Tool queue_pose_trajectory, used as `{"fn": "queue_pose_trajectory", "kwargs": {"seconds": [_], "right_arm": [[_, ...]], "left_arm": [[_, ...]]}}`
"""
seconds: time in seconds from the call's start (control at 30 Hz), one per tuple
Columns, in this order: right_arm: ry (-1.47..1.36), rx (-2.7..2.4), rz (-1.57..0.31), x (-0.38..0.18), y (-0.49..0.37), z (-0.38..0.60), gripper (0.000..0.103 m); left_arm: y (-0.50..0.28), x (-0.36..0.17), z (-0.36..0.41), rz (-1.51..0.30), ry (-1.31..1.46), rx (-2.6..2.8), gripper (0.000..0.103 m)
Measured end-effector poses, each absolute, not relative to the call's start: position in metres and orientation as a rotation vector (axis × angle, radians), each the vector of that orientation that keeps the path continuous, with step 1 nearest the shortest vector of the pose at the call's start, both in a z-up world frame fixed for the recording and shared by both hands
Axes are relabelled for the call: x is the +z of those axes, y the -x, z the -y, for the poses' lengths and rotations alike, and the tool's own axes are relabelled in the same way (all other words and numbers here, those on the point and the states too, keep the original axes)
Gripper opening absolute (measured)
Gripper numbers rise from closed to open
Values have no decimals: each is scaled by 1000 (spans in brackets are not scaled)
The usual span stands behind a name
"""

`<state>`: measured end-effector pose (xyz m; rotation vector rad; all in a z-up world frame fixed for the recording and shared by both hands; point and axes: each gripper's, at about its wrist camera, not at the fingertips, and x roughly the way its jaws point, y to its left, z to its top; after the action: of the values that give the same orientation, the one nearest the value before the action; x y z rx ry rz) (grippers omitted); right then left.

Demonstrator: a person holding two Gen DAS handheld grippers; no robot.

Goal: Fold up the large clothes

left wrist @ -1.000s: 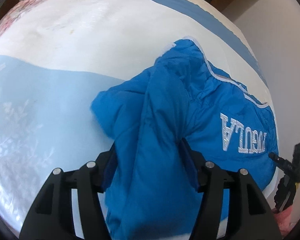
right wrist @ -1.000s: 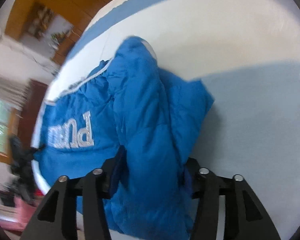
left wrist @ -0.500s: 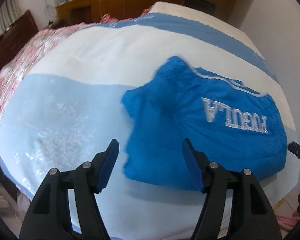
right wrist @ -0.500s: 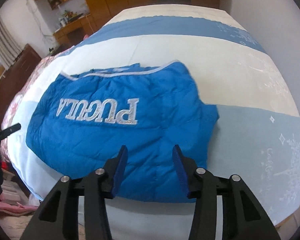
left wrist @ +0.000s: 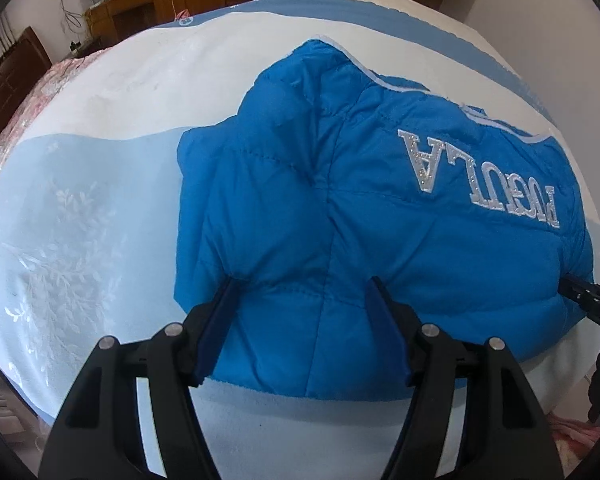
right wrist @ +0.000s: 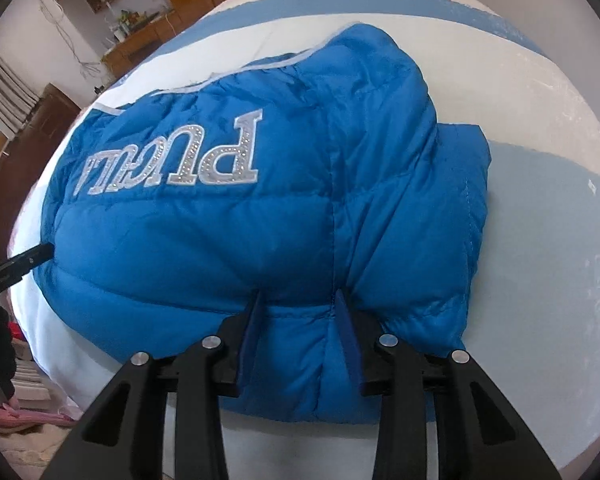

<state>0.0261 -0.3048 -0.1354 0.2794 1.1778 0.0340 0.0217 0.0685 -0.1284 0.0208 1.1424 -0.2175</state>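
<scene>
A blue puffer jacket point(left wrist: 380, 208) with silver letters lies folded on the bed point(left wrist: 80, 200), both sleeves tucked in. In the left wrist view my left gripper point(left wrist: 302, 282) stands open, its blue pads set wide over the jacket's near edge, left of the letters. A seam runs up between the pads, and the left pad dents the padding. In the right wrist view the jacket point(right wrist: 220, 240) fills the middle. My right gripper point(right wrist: 300, 296) is closing on its near edge, right of the letters. A bunched fold fills the narrow gap, and creases spread from both pads.
The bedcover point(right wrist: 540, 220) is white with pale blue bands. A black object point(left wrist: 584, 296) pokes in by the jacket's right end, and another black object point(right wrist: 20, 264) by its left end. A wooden desk point(left wrist: 140, 4) stands past the bed. Pink cloth point(right wrist: 24, 420) lies on the floor.
A second ago each gripper held a sleeve over the jacket. Both let go, pulled back, then came down onto the jacket's near edge. The right jaws have narrowed around a fold.
</scene>
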Motion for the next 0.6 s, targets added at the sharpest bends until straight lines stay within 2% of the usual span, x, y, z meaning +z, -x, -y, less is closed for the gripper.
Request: {"fn": "queue_pose_trajectory", "kwargs": {"seconds": [0.1,0.2,0.47,0.6], "right_arm": [[-302,40,-1181,-134,-26,308,36],[-325,44,-1184,-133,-26,311,36],[-303,58,-1212,-133,-31,311,36],[-291,63,-1220,-134,-33,308,36]], "left_arm": [[-16,-116,-82,-1144,31,-185,65],[-6,-107,-106,-1124,88,-98,77],[5,-149,-162,-1242,587,-139,77],[-4,-169,-166,-1225,690,-148,77]]}}
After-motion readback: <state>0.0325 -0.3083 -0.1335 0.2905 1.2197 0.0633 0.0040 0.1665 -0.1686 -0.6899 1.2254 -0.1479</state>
